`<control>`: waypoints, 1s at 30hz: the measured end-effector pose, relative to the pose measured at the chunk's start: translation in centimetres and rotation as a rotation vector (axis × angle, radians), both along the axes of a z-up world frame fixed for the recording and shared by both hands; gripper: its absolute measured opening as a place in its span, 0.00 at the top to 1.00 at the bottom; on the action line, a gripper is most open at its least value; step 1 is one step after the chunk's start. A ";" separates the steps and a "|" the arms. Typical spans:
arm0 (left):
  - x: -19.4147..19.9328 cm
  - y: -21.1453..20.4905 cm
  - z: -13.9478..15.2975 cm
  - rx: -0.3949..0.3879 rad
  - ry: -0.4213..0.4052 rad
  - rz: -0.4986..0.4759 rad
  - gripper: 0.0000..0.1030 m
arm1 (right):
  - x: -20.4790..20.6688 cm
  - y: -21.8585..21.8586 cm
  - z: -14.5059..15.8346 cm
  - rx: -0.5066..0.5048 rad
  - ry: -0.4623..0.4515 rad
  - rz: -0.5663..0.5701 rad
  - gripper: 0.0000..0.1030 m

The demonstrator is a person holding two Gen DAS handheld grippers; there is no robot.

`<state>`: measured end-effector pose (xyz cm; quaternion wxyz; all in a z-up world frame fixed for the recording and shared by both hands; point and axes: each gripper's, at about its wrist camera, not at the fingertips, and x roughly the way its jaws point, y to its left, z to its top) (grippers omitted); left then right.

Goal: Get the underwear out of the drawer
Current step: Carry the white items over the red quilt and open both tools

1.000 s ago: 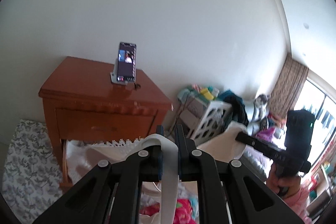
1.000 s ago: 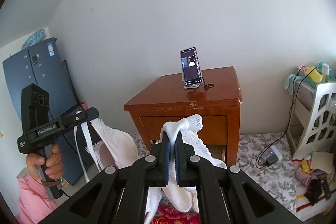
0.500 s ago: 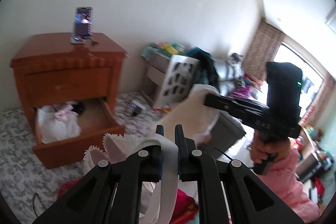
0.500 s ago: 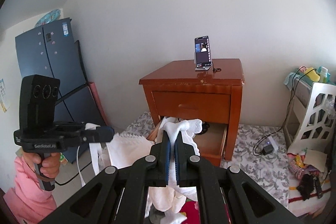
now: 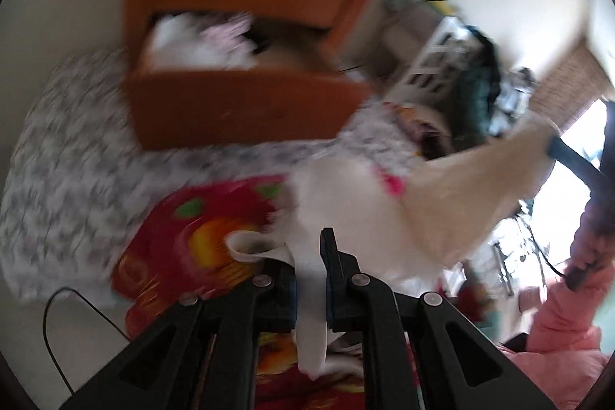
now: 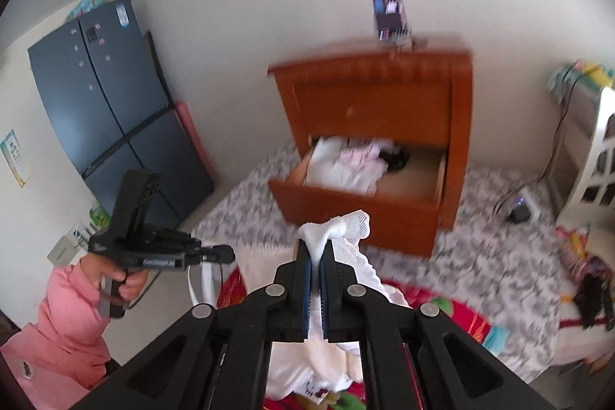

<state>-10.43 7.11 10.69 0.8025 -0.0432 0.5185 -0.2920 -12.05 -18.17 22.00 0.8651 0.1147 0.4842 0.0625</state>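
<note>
Right wrist view, close up: the right gripper [image 6: 315, 256] is squeezed tight on a bunched bit of the white underwear [image 6: 346, 229]. The lacy part sticks up past the tips and the rest hangs down under it.
Left wrist view, close up: the left gripper [image 5: 309, 256] is nearly closed on a flat white strap [image 5: 309, 314] of the same underwear [image 5: 346, 202]. This picture is very blurry.
Where the underwear is: out of the drawer, held between the two grippers, low over the red mat [image 6: 461, 317] on the floor.
A little farther: the drawer [image 6: 357, 206] of the wooden nightstand [image 6: 376, 95] is open. More white and pink clothes [image 6: 349, 164] lie inside it.
Far away: a phone [image 6: 388, 12] stands on top of the nightstand. A dark fridge [image 6: 111, 102] stands by the wall on the left.
What could go wrong: the strap is thin and smooth, so I think it could slip out of the left gripper if the two hands pull apart too hard.
Another worry: the lace looks thin, so a hard tug could tear it.
One more worry: if only one gripper lets go, the cloth could swing and land in a heap, partly off the mat.
What changed since a second ago: both cameras looked at the wall and the nightstand top then. Now they look down at the floor and into the drawer.
Also changed: the underwear was held up high before. Now it is down near the mat.
What stayed: both grippers hold the same bits of cloth as before.
</note>
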 end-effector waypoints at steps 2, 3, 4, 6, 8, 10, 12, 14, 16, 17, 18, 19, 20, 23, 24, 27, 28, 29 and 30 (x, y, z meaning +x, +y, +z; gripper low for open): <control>-0.1 1.4 -1.6 0.018 0.032 0.025 0.90 | 0.2 0.7 -2.1 0.011 0.052 0.018 0.96; -0.2 1.8 -2.1 0.019 0.046 0.027 0.90 | 0.2 1.1 -3.0 0.017 0.071 0.028 0.96; -0.4 2.0 -2.5 0.025 0.054 0.028 0.90 | 0.2 1.5 -4.1 0.024 0.093 0.040 0.96; -0.8 2.4 -3.5 0.053 0.063 0.026 0.90 | 0.0 2.1 -5.6 0.034 0.131 0.065 0.96; -1.0 2.5 -4.6 0.080 0.080 0.029 0.90 | -0.5 2.8 -7.2 0.042 0.165 0.089 0.96; -0.9 2.7 -6.0 0.089 0.117 0.038 0.90 | -1.1 3.4 -8.9 0.042 0.214 0.106 0.96; -0.8 2.9 -6.8 0.104 0.136 0.047 0.90 | -1.7 3.9 -10.7 0.052 0.261 0.123 0.96; -0.7 2.9 -7.4 0.125 0.144 0.054 0.90 | -2.2 4.2 -12.4 0.054 0.308 0.137 0.96; -0.7 3.0 -7.6 0.130 0.150 0.054 0.90 | -2.6 4.4 -13.8 0.051 0.354 0.145 0.96; -0.9 2.8 -7.6 0.135 0.146 0.049 0.90 | -2.8 4.4 -14.5 0.050 0.372 0.148 0.96; -1.0 2.7 -7.6 0.140 0.143 0.046 0.90 | -2.9 4.5 -15.0 0.048 0.386 0.151 0.95; -1.0 2.6 -7.5 0.141 0.140 0.044 0.90 | -3.1 4.5 -15.4 0.045 0.402 0.152 0.94; -1.1 2.5 -7.4 0.141 0.137 0.041 0.90 | -3.2 4.5 -15.8 0.042 0.414 0.152 0.93; -1.4 2.2 -7.2 0.154 0.128 0.033 0.90 | -3.5 4.7 -16.2 0.032 0.432 0.163 0.93; -1.4 2.2 -7.2 0.157 0.129 0.032 0.90 | -3.5 4.8 -16.1 0.027 0.432 0.165 0.93; -1.5 2.2 -7.3 0.168 0.140 0.035 0.88 | -3.7 4.7 -15.8 0.021 0.438 0.159 0.90; -1.5 2.3 -7.2 0.176 0.141 0.038 0.82 | -3.8 4.7 -15.7 0.017 0.443 0.156 0.85; -1.6 2.3 -7.2 0.182 0.138 0.040 0.78 | -3.9 4.7 -15.5 0.012 0.443 0.155 0.78; -1.7 2.4 -6.9 0.187 0.131 0.039 0.69 | -4.0 4.8 -15.4 0.007 0.440 0.157 0.75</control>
